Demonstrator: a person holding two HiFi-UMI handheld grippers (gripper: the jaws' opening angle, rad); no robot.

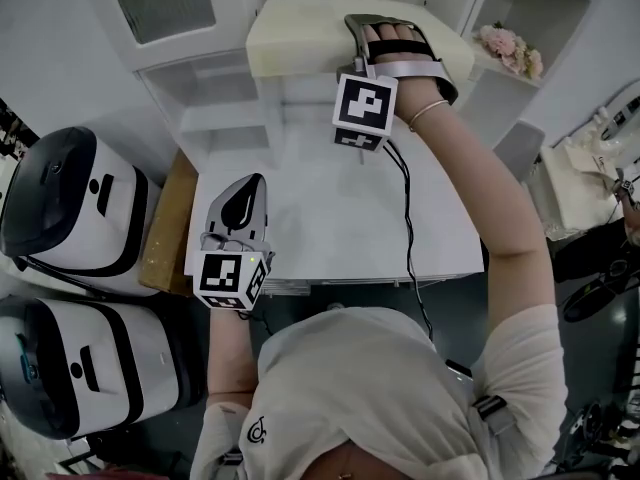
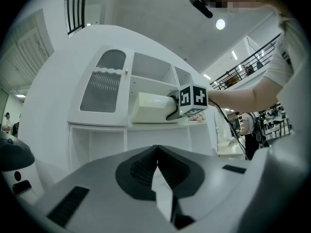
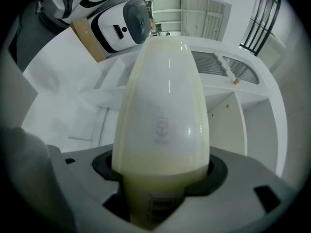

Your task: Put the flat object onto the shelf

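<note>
— So, where is the flat object (image 1: 300, 30) just now?

— In my right gripper (image 3: 162, 169). The jaws are clenched on its near end, a dark pad against each side. From there the cream body reaches out to the white shelf unit (image 1: 215, 98), at the open compartment just beside the grilled door (image 2: 104, 89).

— Is it resting on the shelf board?

— That I cannot tell. From above, the flat object covers whatever lies under it. Seen from my left gripper's side, its lower edge runs along the board's line, and I can make out no gap and no clear contact either.

— Can you see the grip from above?

— Hardly. My right hand (image 1: 395, 36) wraps over the gripper and hides most of it. From the left side the marker cube (image 2: 193, 97) covers the jaws altogether.

— Any print on it?

— A small mark on its face and a label near the jaws, both too small to read. Its near end is cut off by the picture's edge.

— And your left gripper (image 1: 248, 193)?

— It is by the left edge of the worktop (image 1: 340, 218), jaws shut tip to tip, well apart from the flat object. Two white machines (image 1: 70, 203) stand past that edge, partly out of frame.
</note>
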